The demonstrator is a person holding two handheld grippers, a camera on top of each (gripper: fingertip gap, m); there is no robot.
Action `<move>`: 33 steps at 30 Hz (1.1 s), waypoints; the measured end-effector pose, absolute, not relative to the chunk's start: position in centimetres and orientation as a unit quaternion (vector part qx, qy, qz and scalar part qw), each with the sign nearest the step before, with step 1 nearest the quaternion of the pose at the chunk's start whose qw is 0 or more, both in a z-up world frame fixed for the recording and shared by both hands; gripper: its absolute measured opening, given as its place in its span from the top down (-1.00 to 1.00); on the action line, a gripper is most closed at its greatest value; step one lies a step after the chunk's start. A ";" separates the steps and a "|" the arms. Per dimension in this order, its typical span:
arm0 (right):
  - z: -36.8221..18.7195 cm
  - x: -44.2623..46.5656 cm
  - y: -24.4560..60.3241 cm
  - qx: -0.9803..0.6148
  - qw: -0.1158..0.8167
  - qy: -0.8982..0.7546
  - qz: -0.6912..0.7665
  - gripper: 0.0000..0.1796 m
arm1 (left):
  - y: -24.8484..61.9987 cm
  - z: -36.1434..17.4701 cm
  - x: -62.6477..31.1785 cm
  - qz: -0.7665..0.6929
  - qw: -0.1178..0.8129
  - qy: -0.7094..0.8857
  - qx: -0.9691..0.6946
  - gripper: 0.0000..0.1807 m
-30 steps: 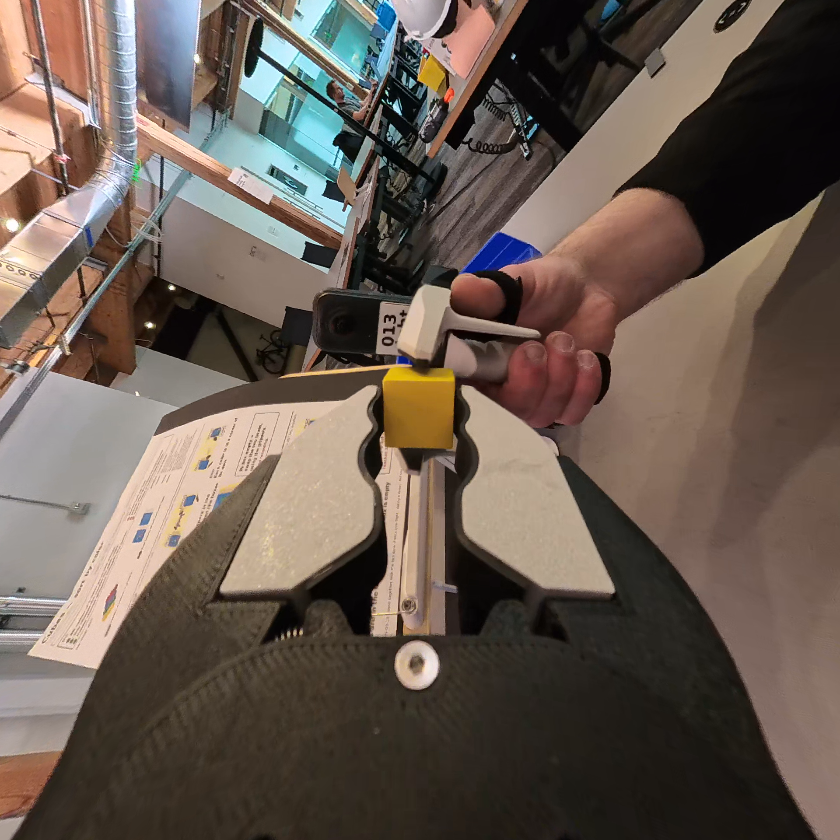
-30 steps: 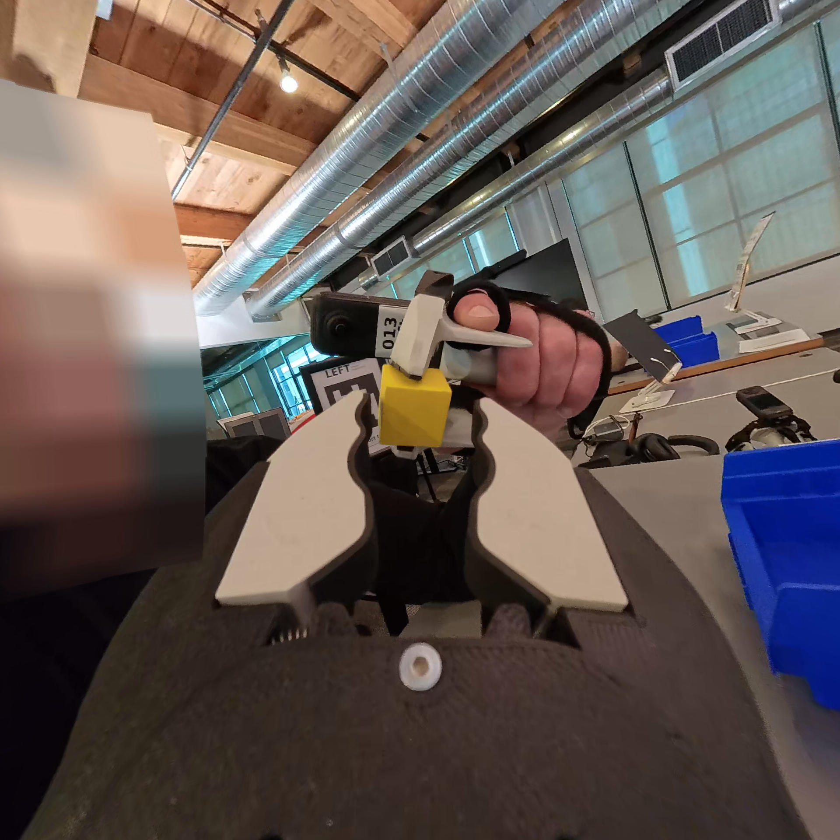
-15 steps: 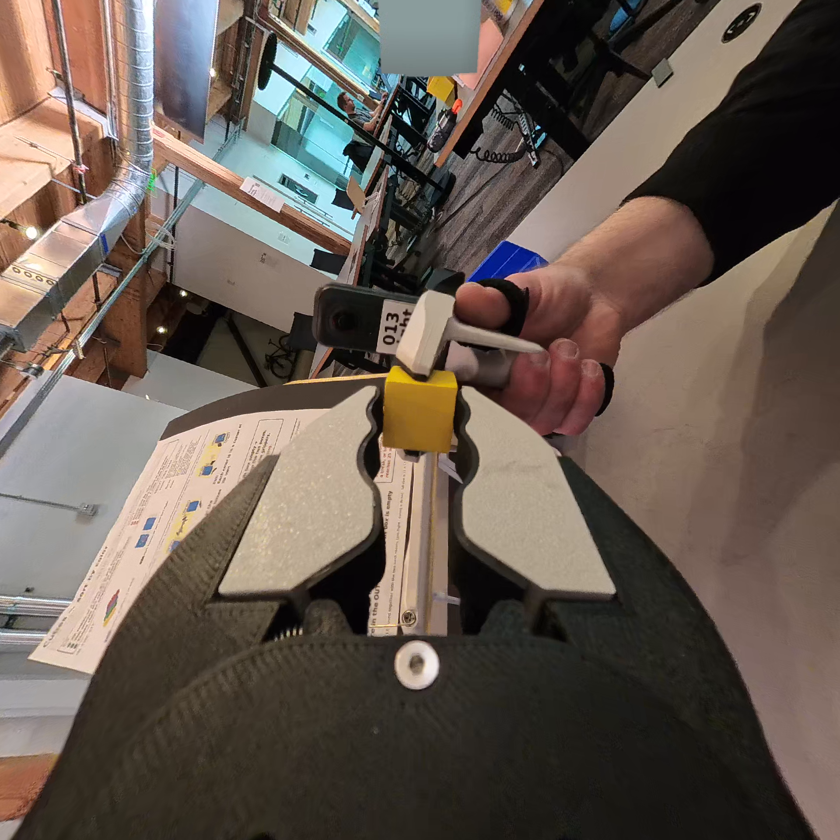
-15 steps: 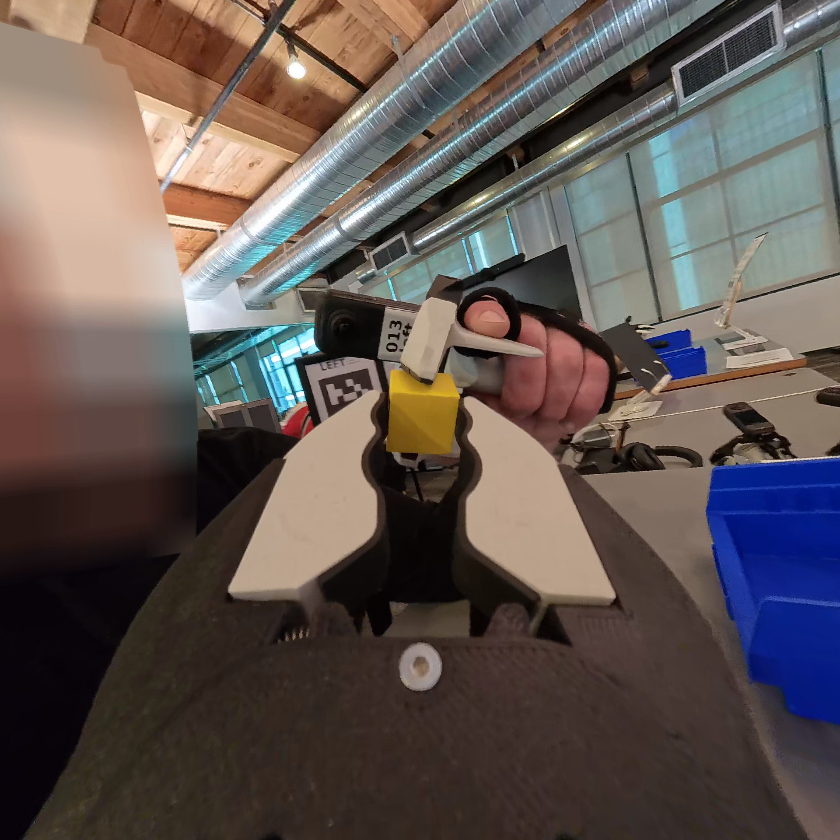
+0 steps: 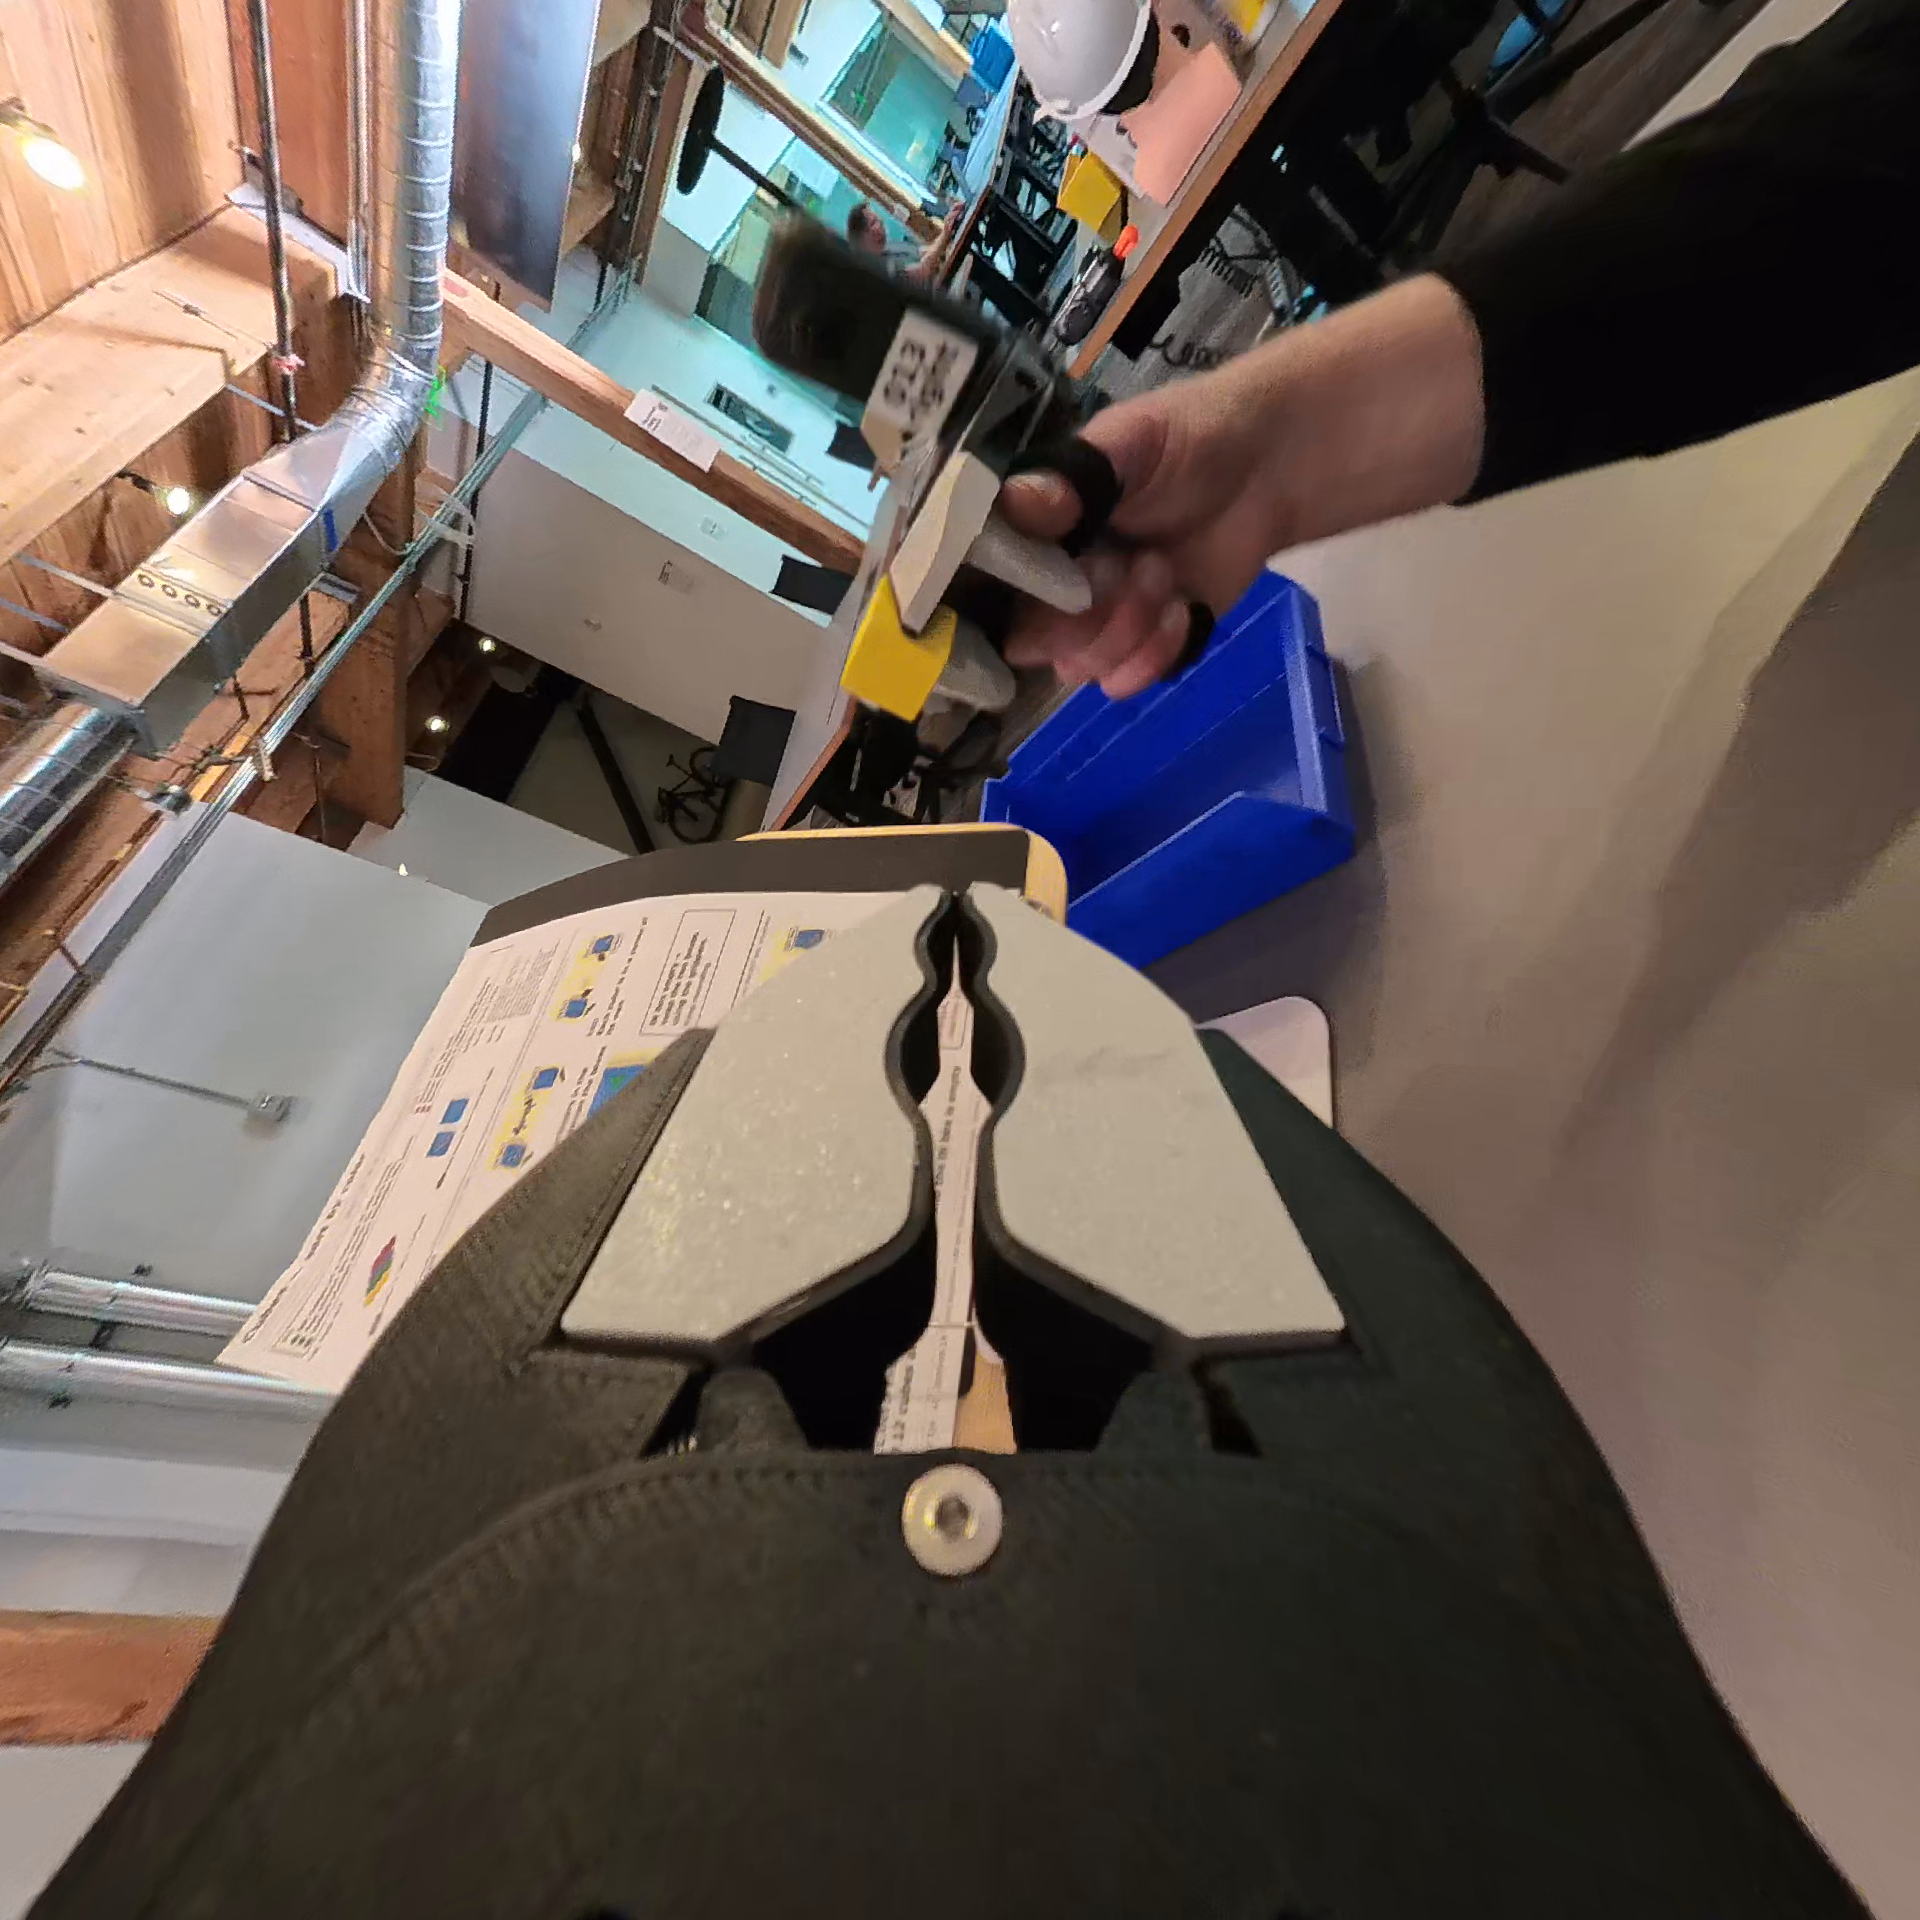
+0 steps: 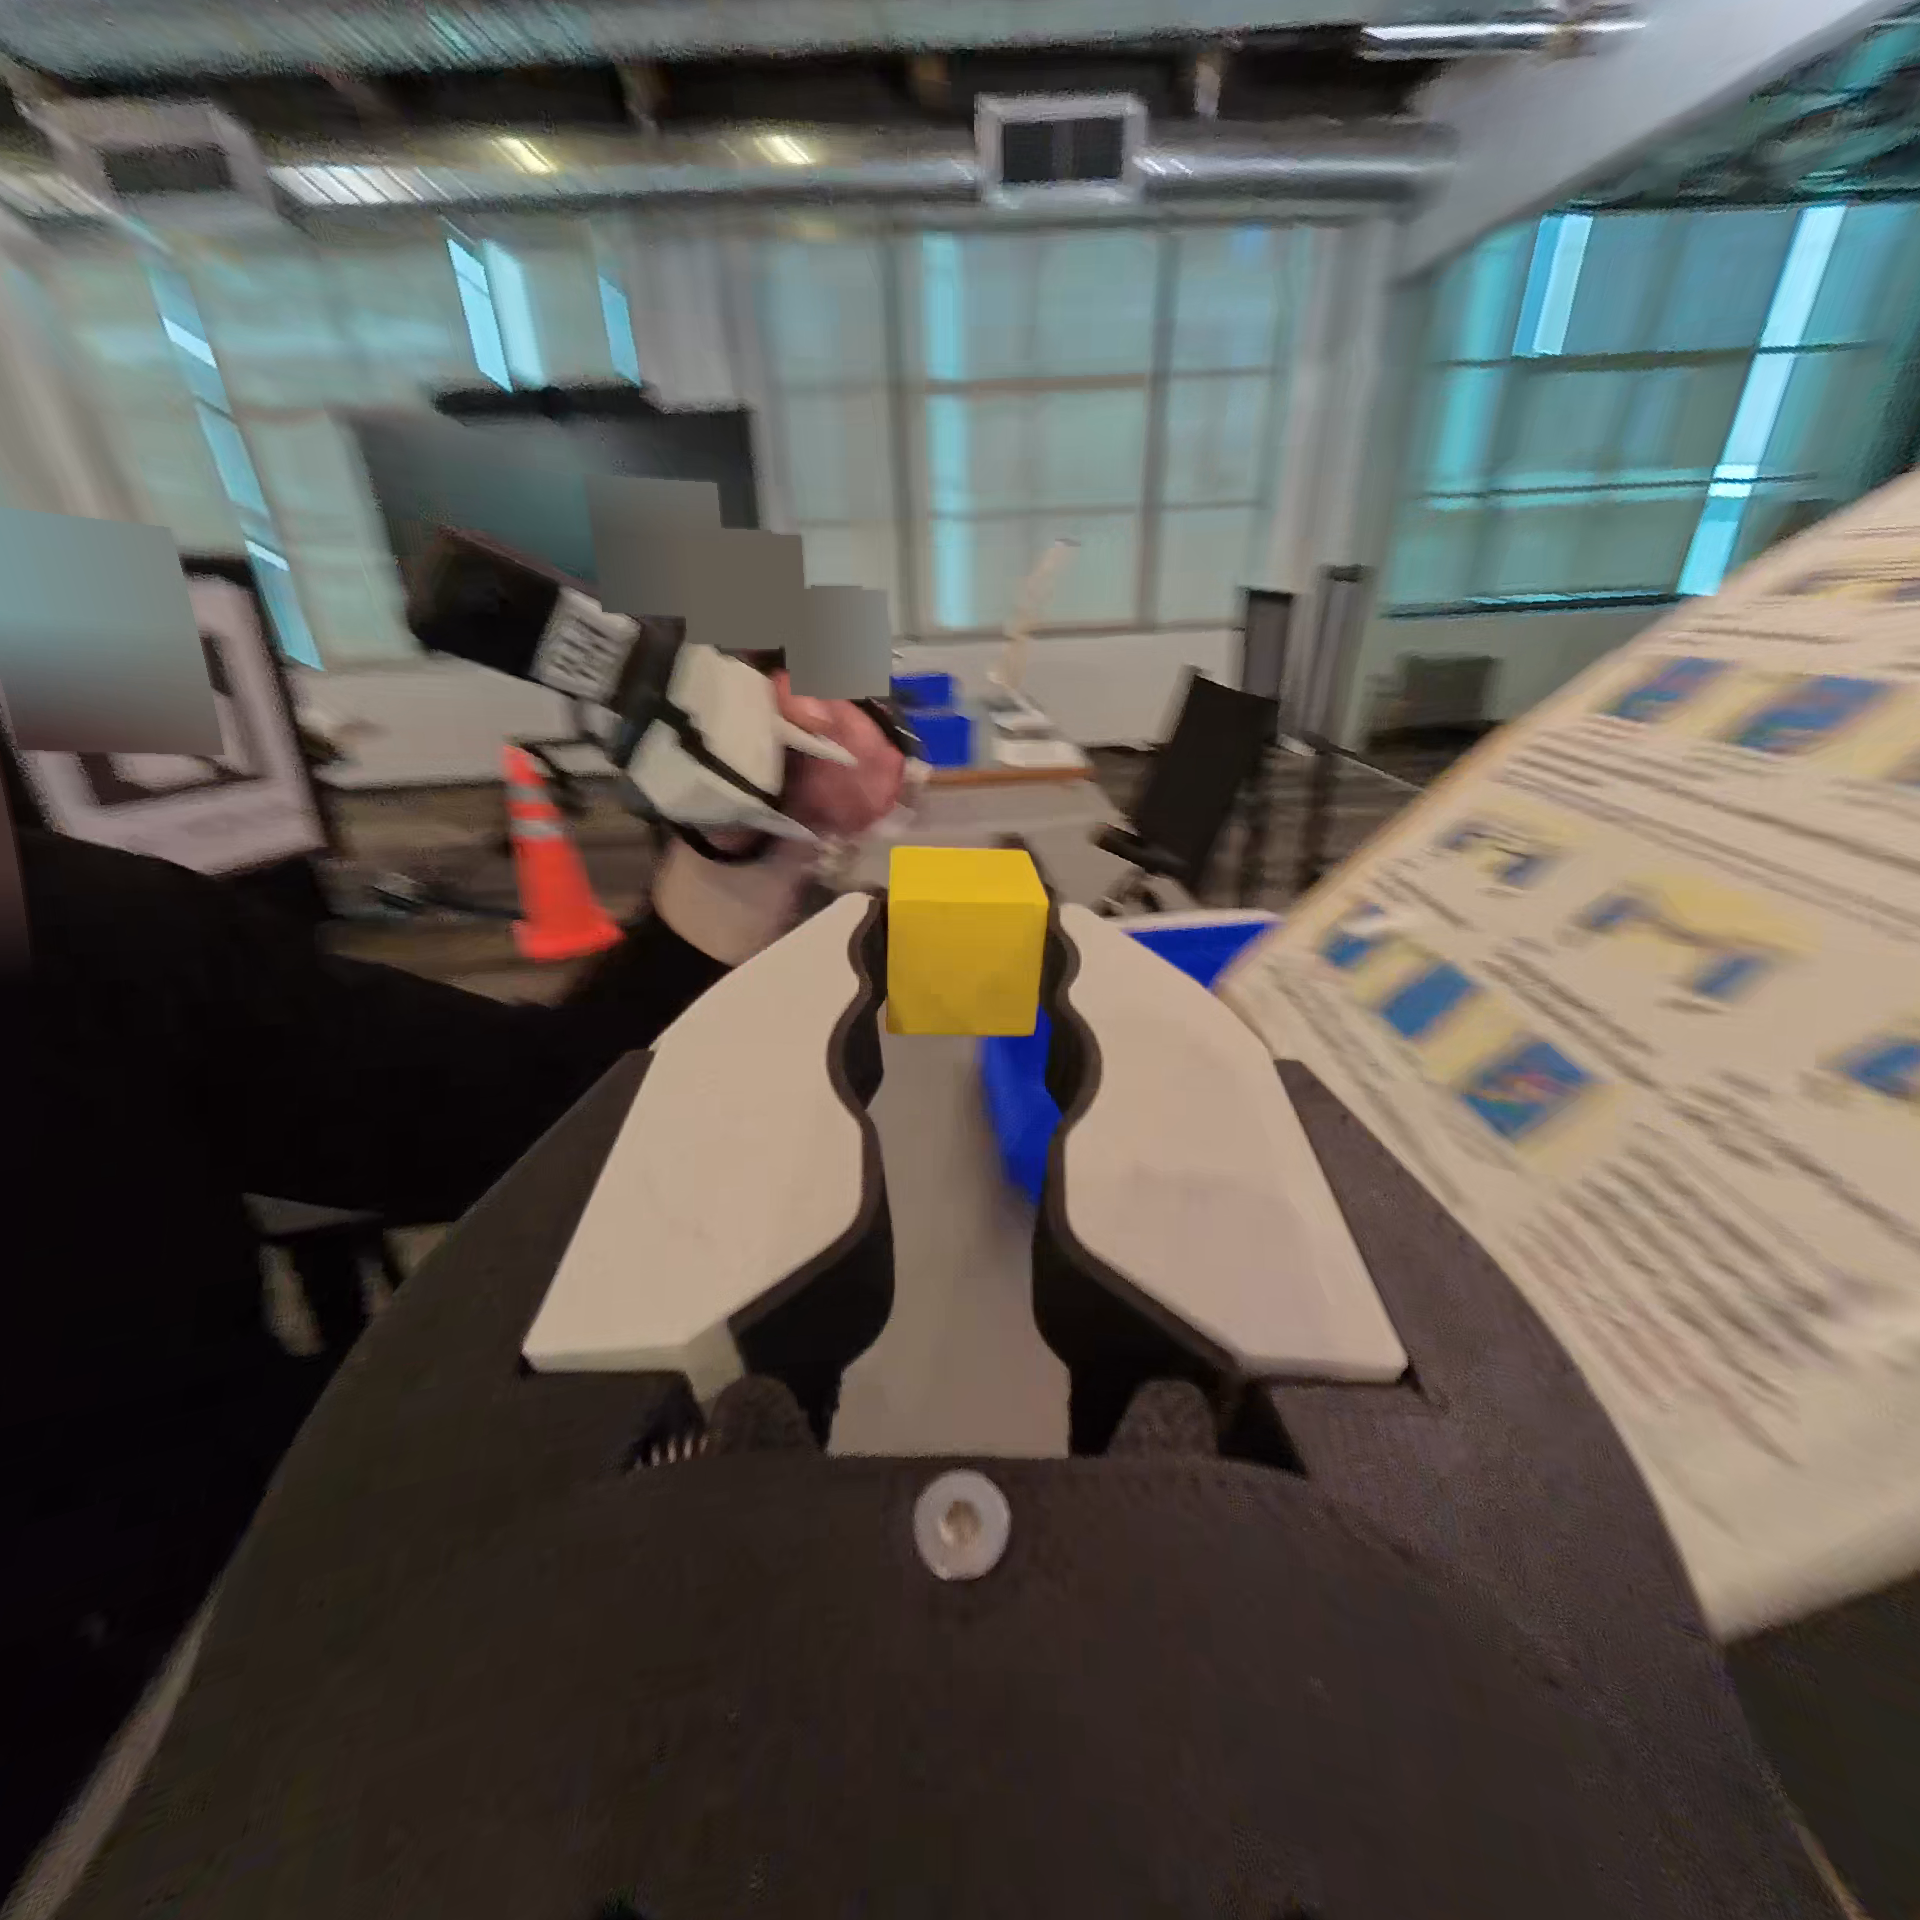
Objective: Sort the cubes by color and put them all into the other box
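Note:
My right gripper (image 6: 964, 920) is shut on a yellow cube (image 6: 964, 961) and holds it in the air at its fingertips. In the left wrist view the same cube (image 5: 896, 652) hangs between the right gripper's fingers (image 5: 940, 540), above and to the left of a blue box (image 5: 1174, 790) on the grey table (image 5: 1610, 935). My left gripper (image 5: 956, 920) is shut and empty, with its tips together. It shows farther off in the right wrist view (image 6: 707, 748), blurred. The blue box (image 6: 1195, 945) lies just beyond the right fingertips, partly hidden.
A printed instruction sheet (image 5: 582, 1039) stands on a board beside the blue box; it fills the right side of the right wrist view (image 6: 1558, 1091). An orange cone (image 6: 551, 862) stands on the floor far behind. A person's sleeved arm (image 5: 1662, 260) holds the right gripper. Across from one pair of fingers to the other is roughly 12 centimetres.
The yellow cube passed from my left gripper to my right. The right gripper closed on it, the left let go and shut empty, and the two moved apart.

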State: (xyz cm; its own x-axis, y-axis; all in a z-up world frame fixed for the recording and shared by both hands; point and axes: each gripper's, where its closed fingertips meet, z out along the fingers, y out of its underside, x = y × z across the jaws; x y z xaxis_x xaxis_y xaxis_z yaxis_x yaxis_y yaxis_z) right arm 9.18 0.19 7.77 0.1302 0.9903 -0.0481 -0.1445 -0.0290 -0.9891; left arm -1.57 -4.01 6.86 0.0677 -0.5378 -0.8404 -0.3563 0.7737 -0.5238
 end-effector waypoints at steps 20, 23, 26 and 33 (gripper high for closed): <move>-9.9 27.8 19.1 -0.859 0.390 -0.322 0.085 0.68 | -3.1 6.1 -0.9 -0.027 0.634 0.693 -0.341 1.00; -12.6 27.5 20.2 -0.873 0.343 -0.338 0.079 0.68 | -2.9 6.0 -1.0 -0.027 0.632 0.693 -0.344 1.00; -14.6 27.3 21.1 -0.871 0.305 -0.379 0.065 0.68 | -2.6 6.0 -1.3 -0.026 0.631 0.693 -0.348 1.00; -18.3 26.9 21.0 -0.835 0.224 -0.498 0.067 0.68 | -2.2 5.9 -1.7 -0.021 0.627 0.693 -0.356 1.00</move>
State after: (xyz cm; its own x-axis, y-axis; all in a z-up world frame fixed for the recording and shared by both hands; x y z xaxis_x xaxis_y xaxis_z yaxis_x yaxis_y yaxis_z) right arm 26.90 21.05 -18.31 0.4952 0.8615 0.1119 0.8016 -0.4035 -0.4411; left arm -1.74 -2.24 5.89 0.0397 -0.5189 -0.8539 -0.4666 0.7460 -0.4751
